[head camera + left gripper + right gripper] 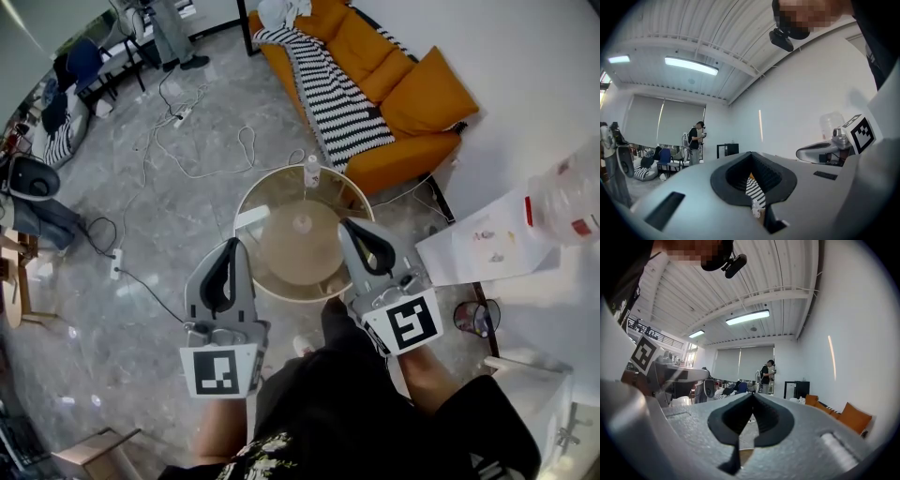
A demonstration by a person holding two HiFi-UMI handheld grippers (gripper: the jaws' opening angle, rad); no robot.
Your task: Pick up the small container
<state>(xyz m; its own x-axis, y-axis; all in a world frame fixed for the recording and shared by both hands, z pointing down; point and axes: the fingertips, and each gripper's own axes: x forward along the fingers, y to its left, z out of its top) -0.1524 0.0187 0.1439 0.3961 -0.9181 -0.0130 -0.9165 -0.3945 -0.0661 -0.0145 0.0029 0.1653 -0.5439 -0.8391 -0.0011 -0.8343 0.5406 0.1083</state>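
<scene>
The small container (311, 172), a clear little bottle with a pale cap, stands upright at the far edge of the round glass table (253, 202). Through the gap in the left gripper's jaws it shows as a small white shape (755, 209). A small pale thing (302, 223) sits at the table's middle; what it is I cannot tell. My left gripper (231, 244) hangs over the table's near left rim, shut and empty. My right gripper (347, 225) is over the near right rim, also shut with nothing in it. Both point level toward the table, well short of the container.
An orange sofa (412, 94) with a striped blanket (337, 103) stands beyond the table. Cables (202, 155) trail over the grey floor at left. A white surface (487, 244) and a large clear bottle (570, 199) are at right. People stand far off (696, 145).
</scene>
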